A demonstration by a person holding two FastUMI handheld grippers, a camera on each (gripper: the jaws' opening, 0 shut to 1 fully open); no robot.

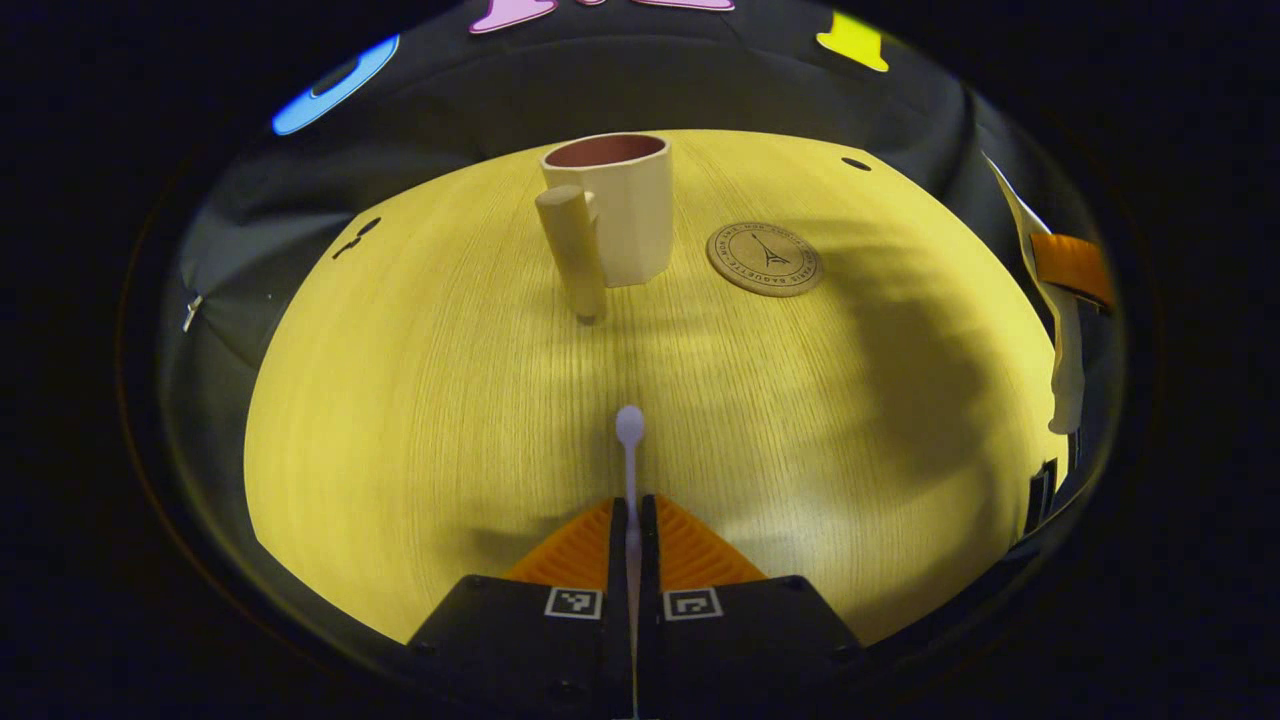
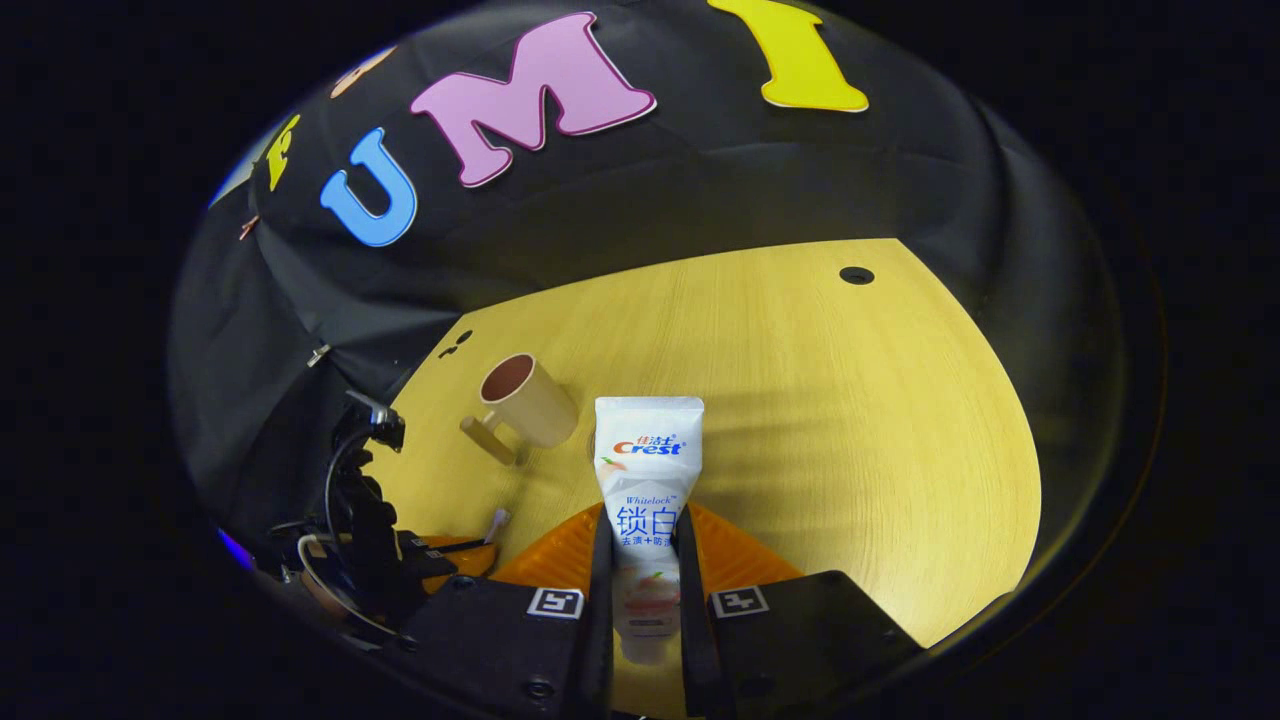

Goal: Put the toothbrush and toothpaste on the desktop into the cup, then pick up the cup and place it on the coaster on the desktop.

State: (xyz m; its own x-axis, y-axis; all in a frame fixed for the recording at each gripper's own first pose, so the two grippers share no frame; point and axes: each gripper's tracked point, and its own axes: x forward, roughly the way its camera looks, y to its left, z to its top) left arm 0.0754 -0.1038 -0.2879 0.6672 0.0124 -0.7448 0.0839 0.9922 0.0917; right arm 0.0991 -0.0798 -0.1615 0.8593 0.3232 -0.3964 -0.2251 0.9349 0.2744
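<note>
In the left gripper view my left gripper (image 1: pixel 632 510) is shut on a white toothbrush (image 1: pixel 629 430), whose rounded end sticks out forward above the desktop. Ahead stands a cream cup (image 1: pixel 612 205), upright, with its peg handle (image 1: pixel 573 250) turned toward me. To its right a round cork coaster (image 1: pixel 764 258) lies flat. In the right gripper view my right gripper (image 2: pixel 645 522) is shut on a white toothpaste tube (image 2: pixel 648 455), held up off the table. The cup (image 2: pixel 527 400) sits ahead to the left. The left gripper (image 2: pixel 440 552) with the toothbrush end (image 2: pixel 497 520) shows at lower left.
The yellow wooden desktop (image 1: pixel 400 400) is round-edged, with a small dark hole (image 1: pixel 856 163) near its far side. The black cloth wall (image 2: pixel 700 190) rises behind the table. At the right edge of the left gripper view, the right gripper (image 1: pixel 1075 265) holds the tube (image 1: pixel 1062 350).
</note>
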